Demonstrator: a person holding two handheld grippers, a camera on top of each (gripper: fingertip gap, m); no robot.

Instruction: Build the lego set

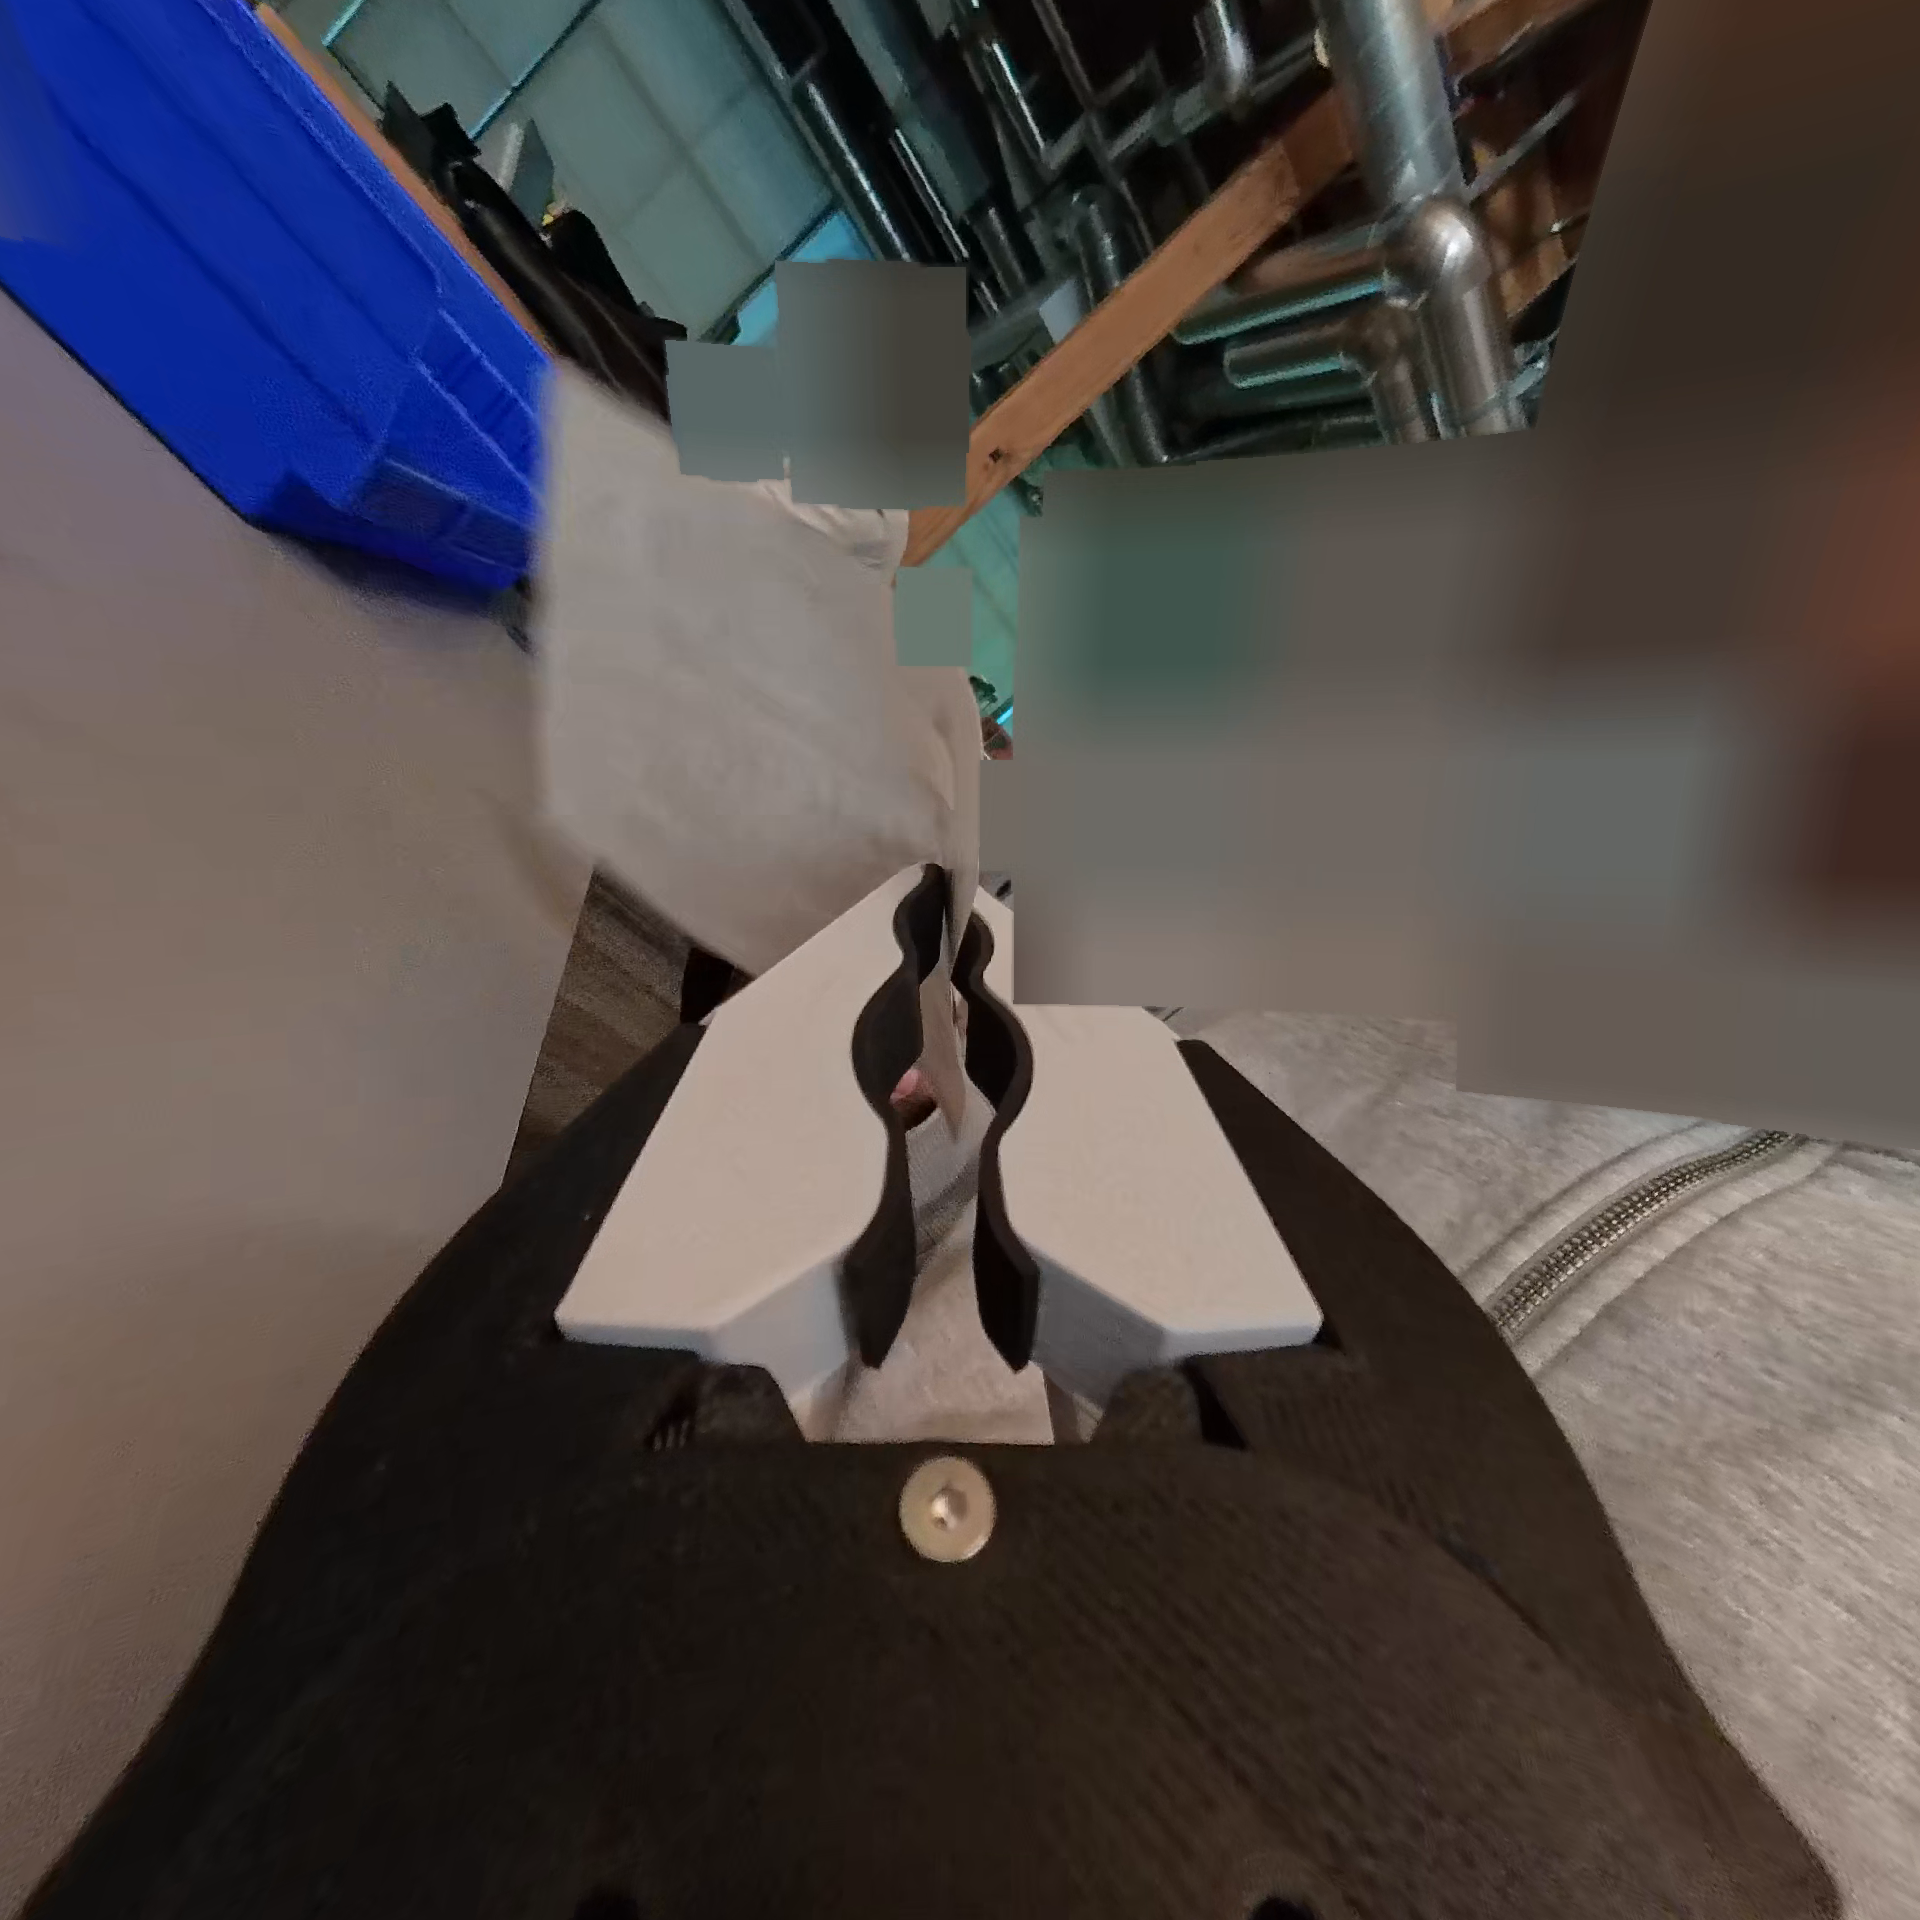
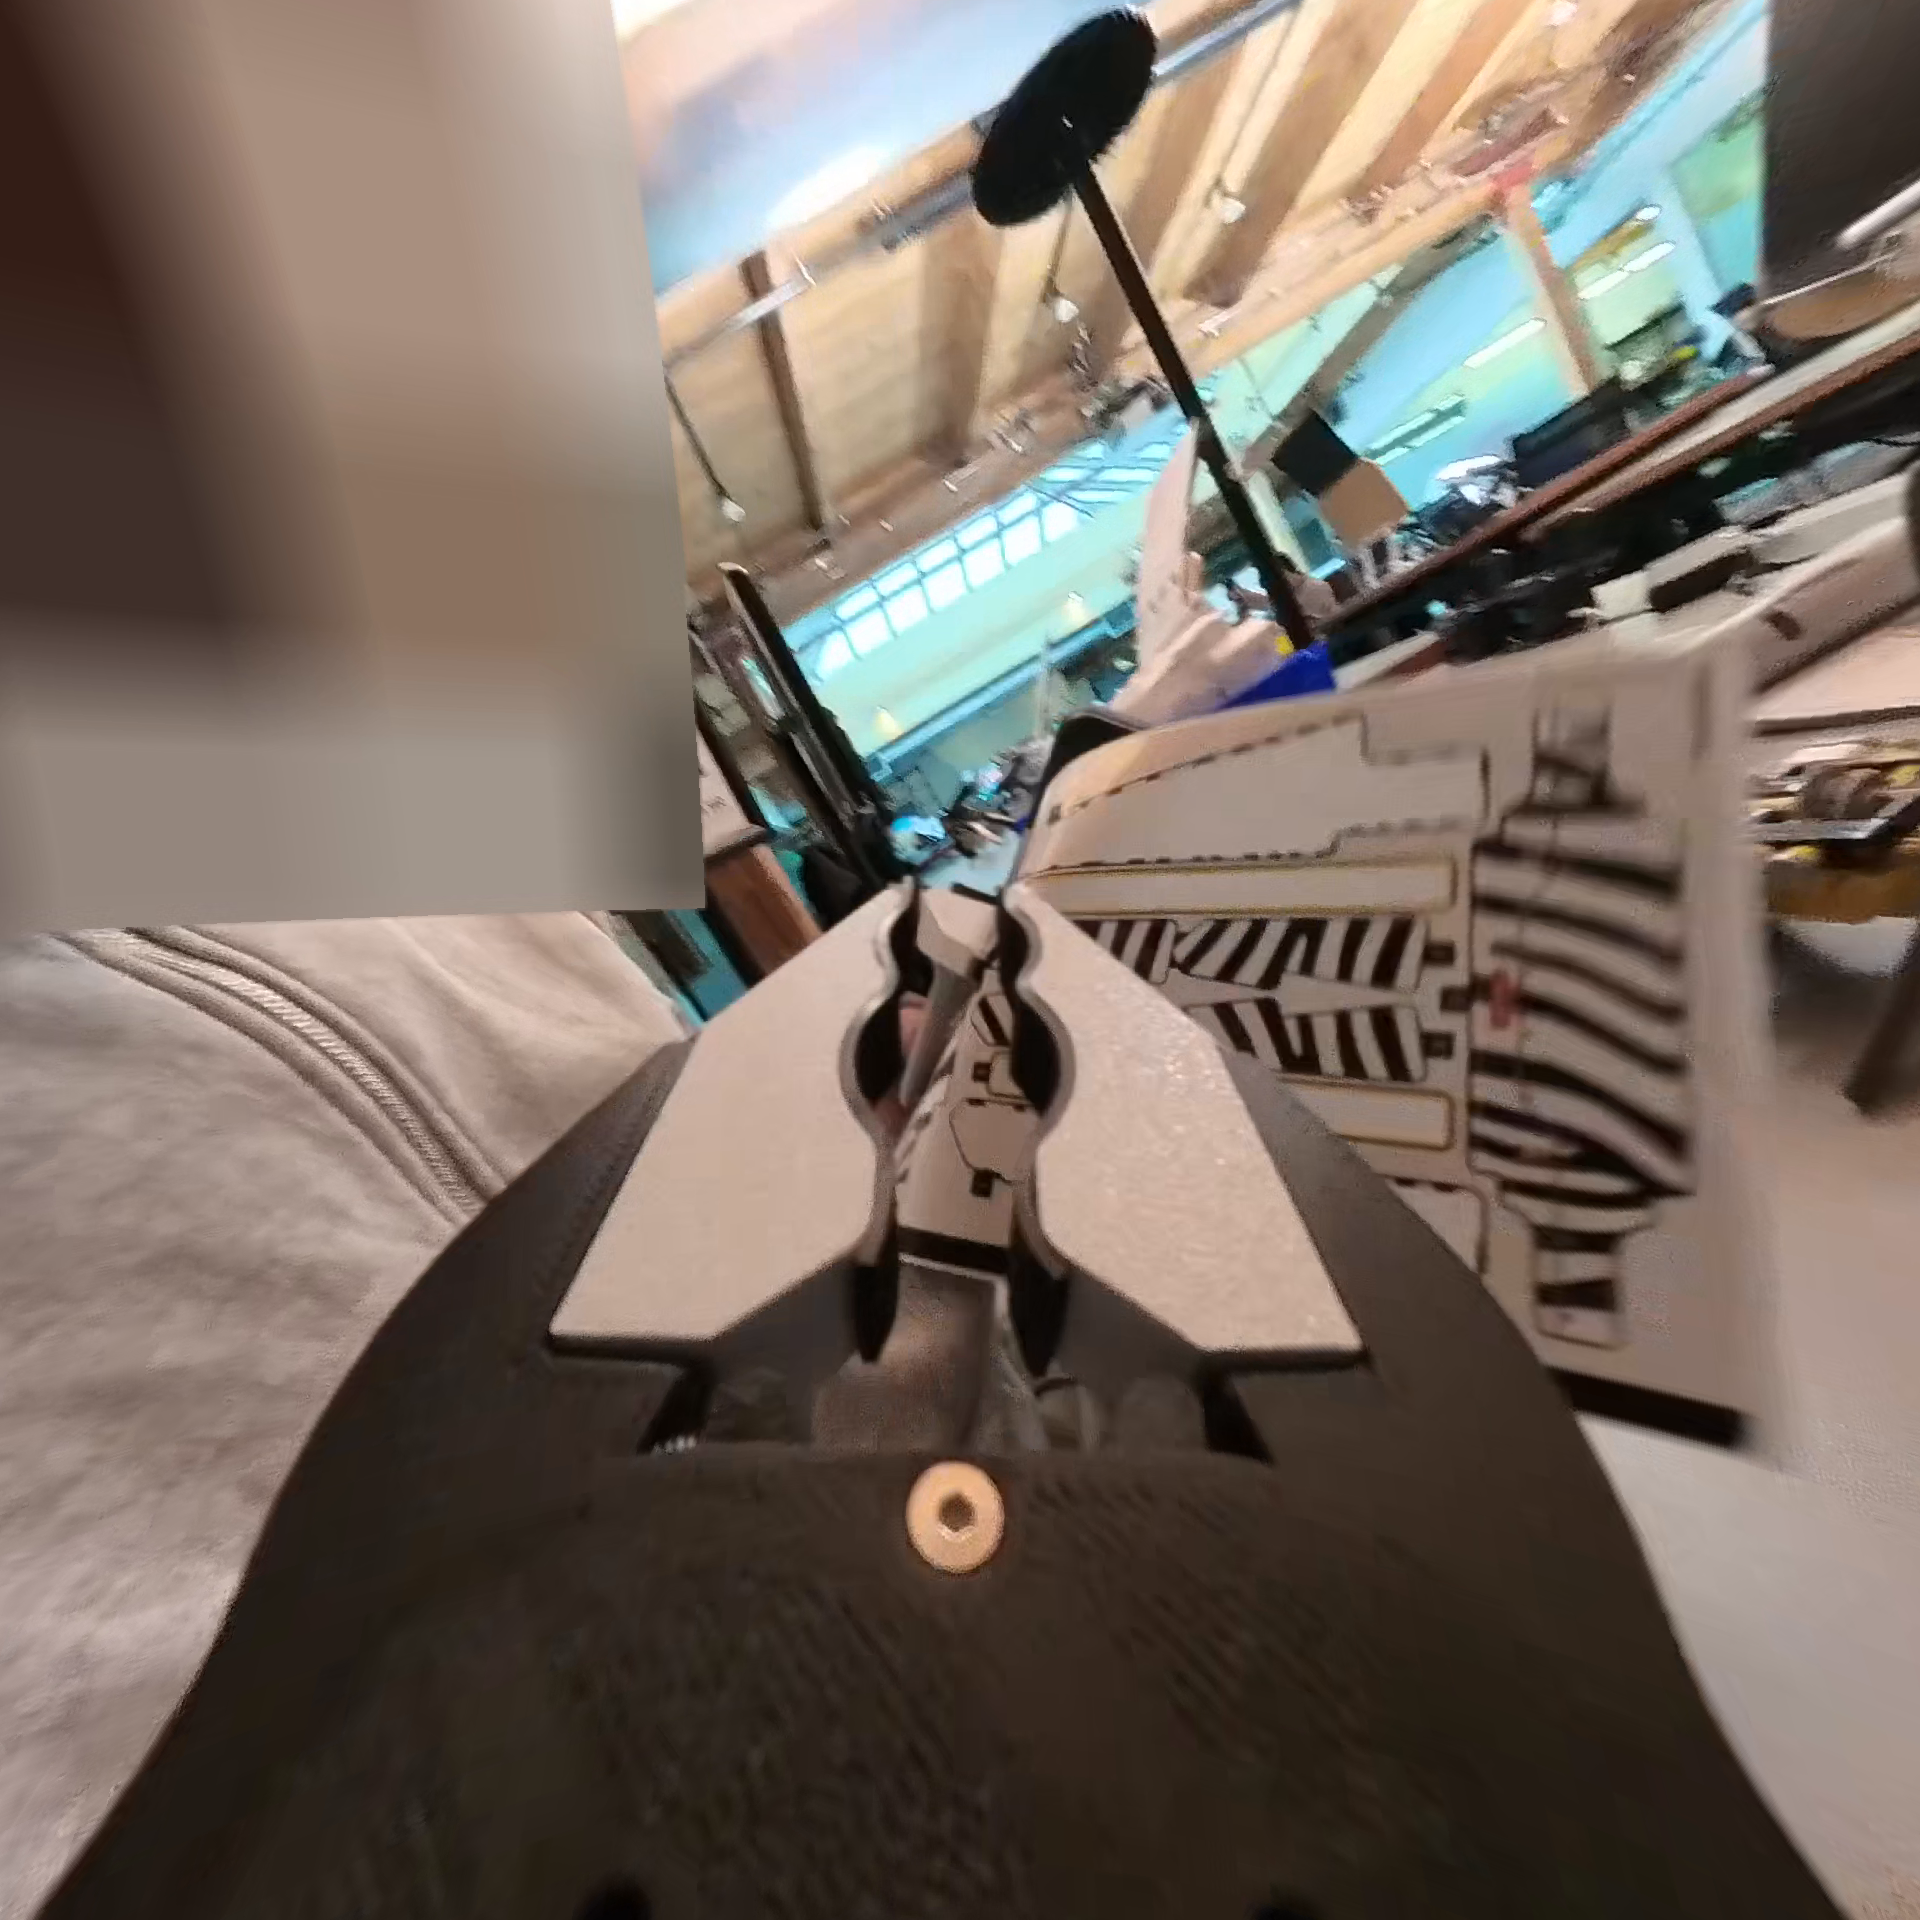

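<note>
Left tongs: my left gripper (image 1: 943, 925) is pinched narrow on the edge of a white paper sheet (image 1: 727, 665), which fans up and away to the left of the tips.
Right tongs: my right gripper (image 2: 956, 914) has its fingers close together with a thin edge running between them; I read that as the same sheet, gripped at its other side, but the contact at the tips is too blurred to be sure.
Sheet, printed side: from the right tongs I see a white sheet with black zebra-like stripes and thin outlined shapes (image 2: 1455, 987), spreading off to the right of the fingers. I take it for the set's sticker or instruction sheet.
Sheet position: held up in the air between both tongs, tilted, close to my grey zipped sweatshirt (image 1: 1662, 1351).
Bricks: none visible in either view, so I cannot say where the lego pieces are.
Surroundings: blue bin (image 1: 260, 291) far off to the left of the left tongs, on a pale grey table (image 1: 208, 935); a black stand with a round top (image 2: 1060, 114) beyond the right tongs.
Step in hand: I judge this as handling the paper, before any building.
Next move: probably lower the sheet flat onto the table and release evenly, so it does not tear or crease.
</note>
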